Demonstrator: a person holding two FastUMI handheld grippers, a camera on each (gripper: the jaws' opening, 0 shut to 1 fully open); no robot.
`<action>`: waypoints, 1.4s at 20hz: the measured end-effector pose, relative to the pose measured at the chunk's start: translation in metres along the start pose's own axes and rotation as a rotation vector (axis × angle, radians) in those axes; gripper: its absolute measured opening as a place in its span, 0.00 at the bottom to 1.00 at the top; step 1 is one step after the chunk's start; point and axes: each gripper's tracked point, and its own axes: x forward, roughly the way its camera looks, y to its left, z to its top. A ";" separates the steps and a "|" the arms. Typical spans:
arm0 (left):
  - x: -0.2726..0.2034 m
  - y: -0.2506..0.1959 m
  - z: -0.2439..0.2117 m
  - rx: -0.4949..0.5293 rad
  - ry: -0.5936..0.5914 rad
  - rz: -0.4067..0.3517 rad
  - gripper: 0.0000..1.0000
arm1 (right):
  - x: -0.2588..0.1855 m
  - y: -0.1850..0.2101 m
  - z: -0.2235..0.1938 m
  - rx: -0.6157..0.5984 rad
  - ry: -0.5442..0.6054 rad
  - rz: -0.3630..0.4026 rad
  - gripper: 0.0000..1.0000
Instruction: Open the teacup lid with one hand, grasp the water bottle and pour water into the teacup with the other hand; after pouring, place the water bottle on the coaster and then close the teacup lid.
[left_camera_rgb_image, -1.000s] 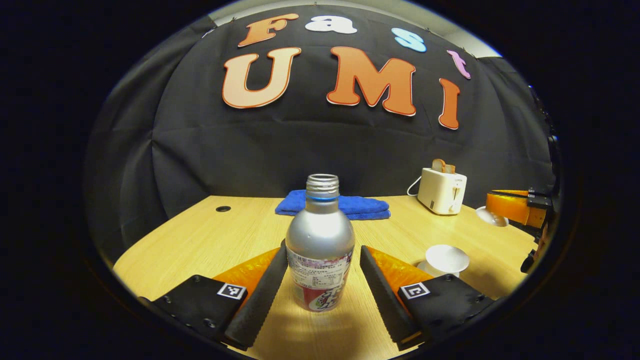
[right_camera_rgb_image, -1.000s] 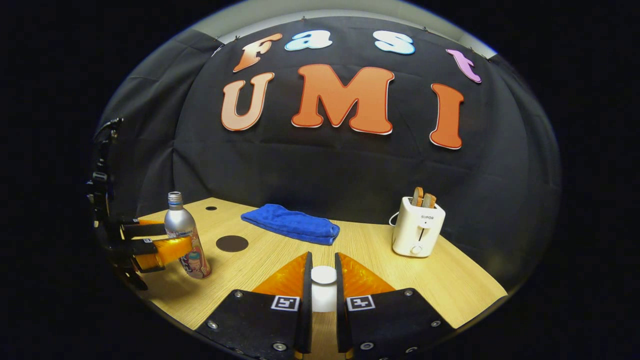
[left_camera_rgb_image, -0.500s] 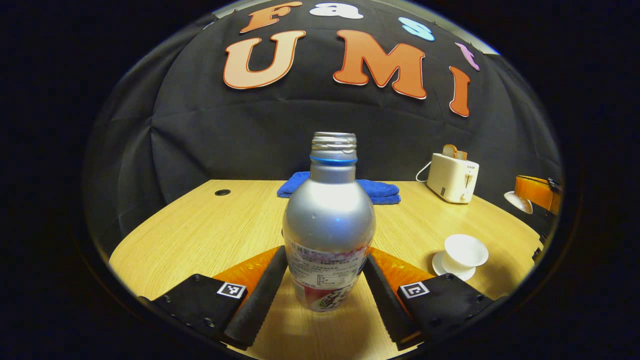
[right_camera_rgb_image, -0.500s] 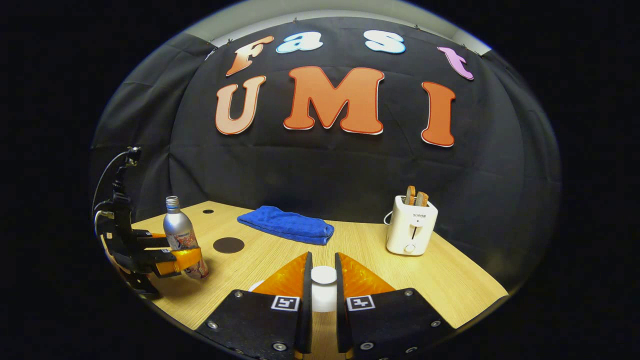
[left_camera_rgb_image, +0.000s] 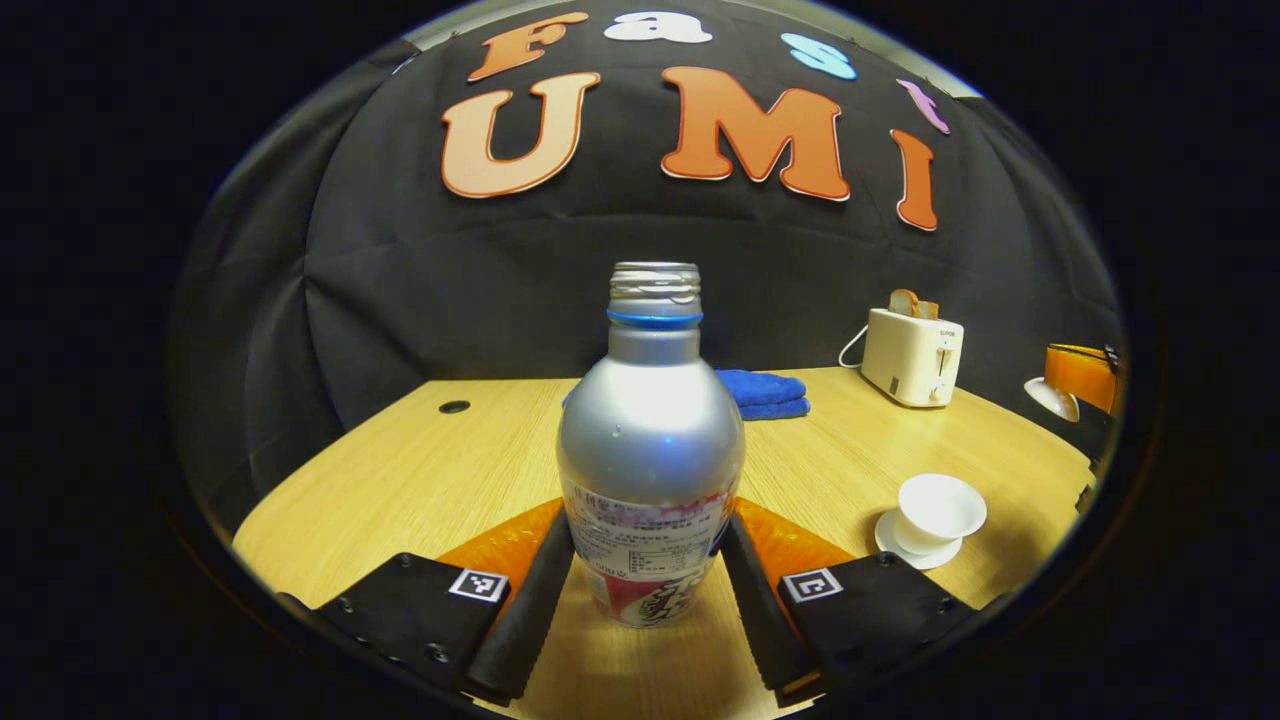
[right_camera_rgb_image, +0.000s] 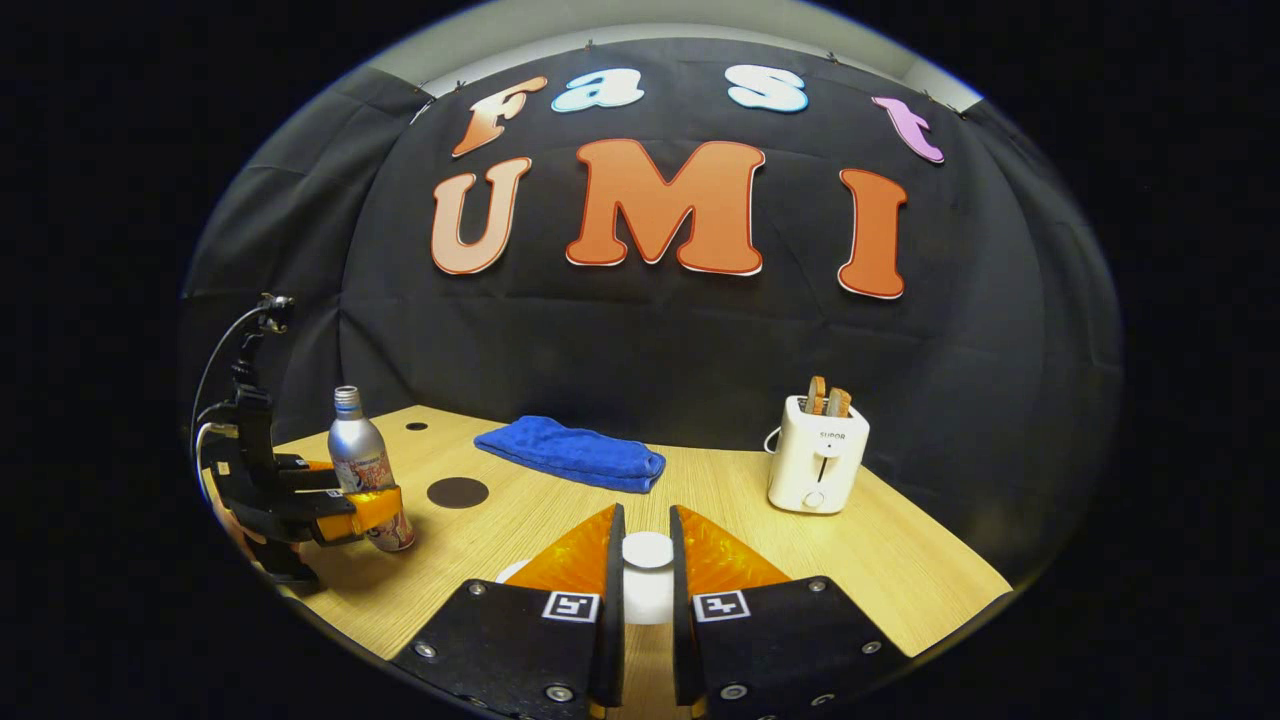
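Left gripper view: left gripper (left_camera_rgb_image: 645, 590) fingers clamp the uncapped bottle (left_camera_rgb_image: 650, 450) upright on the table (left_camera_rgb_image: 400, 480), while the right gripper (right_camera_rgb_image: 645, 600) pinches the lid (right_camera_rgb_image: 647, 552) clear of the open cup (left_camera_rgb_image: 937, 510); next, presumably, carry the bottle right and tilt over the cup.

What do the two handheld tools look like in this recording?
The left tool has black bolted finger mounts, each bearing a square black-and-white marker, and serrated inner pads. The right tool has matching mounts and markers. In the right gripper view, a thin cable loops off the left tool's black body.
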 end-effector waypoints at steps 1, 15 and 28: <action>-0.002 -0.003 0.003 0.021 -0.007 -0.004 0.81 | -0.002 -0.002 0.001 0.000 -0.002 -0.002 0.20; 0.007 -0.057 0.025 0.607 -0.050 0.003 0.83 | -0.029 -0.049 0.009 0.037 -0.046 -0.072 0.20; 0.019 -0.059 0.026 1.047 -0.063 0.102 0.79 | -0.039 -0.078 0.008 0.047 -0.058 -0.114 0.20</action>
